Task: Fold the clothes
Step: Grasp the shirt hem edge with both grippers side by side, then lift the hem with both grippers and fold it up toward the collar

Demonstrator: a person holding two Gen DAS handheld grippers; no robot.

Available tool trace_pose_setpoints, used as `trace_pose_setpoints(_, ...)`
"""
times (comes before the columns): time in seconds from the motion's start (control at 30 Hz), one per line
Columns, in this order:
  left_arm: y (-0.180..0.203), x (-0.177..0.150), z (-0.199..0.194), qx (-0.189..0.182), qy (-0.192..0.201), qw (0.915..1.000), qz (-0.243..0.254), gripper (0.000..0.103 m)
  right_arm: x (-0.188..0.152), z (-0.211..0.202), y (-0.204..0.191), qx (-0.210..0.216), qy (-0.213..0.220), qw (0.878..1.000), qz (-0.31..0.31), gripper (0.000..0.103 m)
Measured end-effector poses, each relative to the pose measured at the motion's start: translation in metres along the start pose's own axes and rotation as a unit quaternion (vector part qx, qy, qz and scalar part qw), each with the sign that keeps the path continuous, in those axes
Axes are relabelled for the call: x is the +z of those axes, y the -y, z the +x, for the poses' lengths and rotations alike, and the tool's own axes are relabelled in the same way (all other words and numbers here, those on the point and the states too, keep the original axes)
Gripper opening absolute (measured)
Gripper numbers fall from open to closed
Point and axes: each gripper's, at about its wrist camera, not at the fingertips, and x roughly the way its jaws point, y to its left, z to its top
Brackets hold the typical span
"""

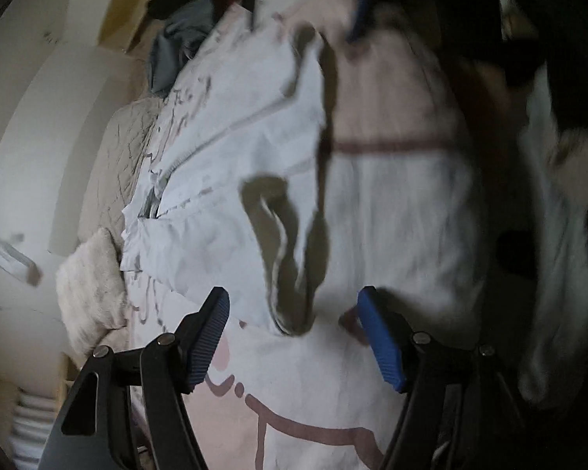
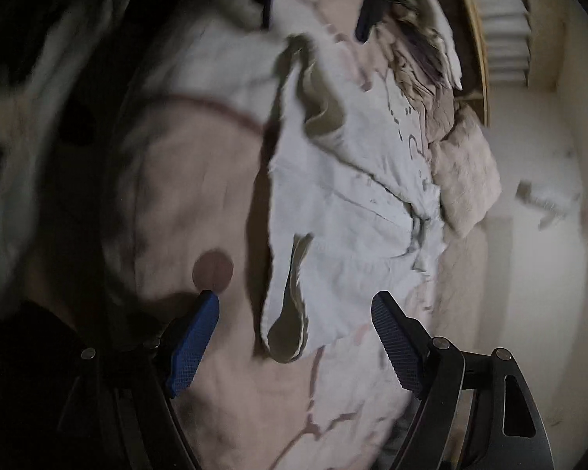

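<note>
Item 1, nearest: my left gripper (image 1: 294, 337), black arms with ribbed blue pads, fingers spread wide and holding nothing, poised over the cloth. My right gripper (image 2: 294, 337) matches it: fingers parted, nothing between them.

Item 2, just beyond both: a pale blue-white crumpled garment with an olive-grey lining (image 1: 231, 180), lying spread along the bed. One tube-like end, lining showing, points toward each gripper (image 2: 284, 337). From these views I cannot tell whether it is a sleeve or a trouser leg. The garment lies rumpled, with flaps turned back; whether it is partway through folding or merely laid out, I cannot judge.

Item 3, underneath: a pink-and-white bedcover printed with dark red lines and a round spot (image 2: 212, 270).

Item 4, farther: a fluffy cream cushion (image 1: 92, 278) at the garment's far side, and a grey-blue heap of fabric (image 1: 176, 55) beyond it.

Item 5, farthest: a pale wall (image 1: 31, 117) and wooden shelving (image 2: 478, 39).

Risks, as I judge them: both views are smeared and dim, so a pinch could catch the bedcover along with the garment, or only one layer, letting the lining slip out. The cushion crowds the far edge.

Room: open bedcover lies on the near side, toward the dark edge of each view.
</note>
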Motion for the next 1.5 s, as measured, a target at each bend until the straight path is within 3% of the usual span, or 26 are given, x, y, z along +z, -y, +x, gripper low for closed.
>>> trace_pose_setpoints(0.13,0.022,0.002,-0.007,0.035,0.011,0.9973,0.064,0.071,-0.006,0.014,-0.012,-0.054,-0.022,0.998,-0.033,0.075)
trace_pose_setpoints(0.23,0.031,0.005,-0.003,0.063,0.007,0.995,0.077,0.071,-0.009,0.024,-0.015,-0.093,-0.027,0.994,-0.053,0.073)
trace_pose_setpoints(0.47,0.026,0.034,0.014,0.111,0.011,0.9932,0.035,0.072,0.005,0.04,-0.012,-0.127,-0.042,0.99,-0.034,0.065)
trace_pose_setpoints(0.63,0.005,0.045,0.026,0.15,0.01,0.9887,0.005,0.071,0.005,0.038,-0.007,-0.125,-0.047,0.991,-0.016,0.063)
trace_pose_setpoints(0.7,0.001,0.037,0.028,0.159,0.005,0.9872,0.017,0.071,0.004,0.037,-0.004,-0.126,-0.054,0.991,-0.008,0.043)
trace_pose_setpoints(0.8,0.005,0.026,0.029,0.161,0.008,0.9859,0.047,0.07,0.001,0.044,-0.001,-0.12,-0.064,0.991,-0.002,0.037)
trace_pose_setpoints(0.87,0.003,0.026,0.029,0.141,0.009,0.9888,0.047,0.051,0.0,0.047,-0.001,-0.109,-0.062,0.992,-0.003,0.022)
trace_pose_setpoints(0.9,-0.008,0.028,0.027,0.124,0.007,0.9917,0.034,0.021,0.0,0.047,-0.001,-0.102,-0.062,0.993,-0.004,0.018)
trace_pose_setpoints(0.93,-0.018,0.031,0.025,0.107,0.006,0.994,0.02,0.007,0.0,0.044,0.002,-0.093,-0.06,0.994,0.001,0.01)
trace_pose_setpoints(0.97,-0.029,0.033,0.023,0.09,0.004,0.9959,0.007,0.007,0.0,0.04,0.006,-0.084,-0.056,0.995,0.009,0.005)
trace_pose_setpoints(1.07,-0.062,0.04,0.016,0.038,0.0,0.9987,-0.034,0.007,-0.002,0.027,0.038,-0.058,-0.051,0.995,0.063,0.004)
trace_pose_setpoints(1.2,-0.108,0.05,0.01,-0.028,-0.005,0.9961,-0.084,0.007,-0.008,0.027,0.099,-0.028,-0.056,0.987,0.148,0.004)
trace_pose_setpoints(1.27,-0.143,0.058,0.018,-0.041,-0.007,0.9952,-0.088,0.007,-0.012,0.035,0.13,-0.017,-0.055,0.983,0.173,0.004)
trace_pose_setpoints(1.4,-0.204,0.067,0.06,-0.062,-0.025,0.9947,-0.078,0.007,-0.019,0.067,0.176,-0.016,-0.055,0.984,0.166,0.004)
trace_pose_setpoints(1.5,-0.227,0.066,0.099,-0.084,-0.046,0.993,-0.07,0.007,-0.025,0.107,0.201,0.007,-0.061,0.986,0.156,0.004)
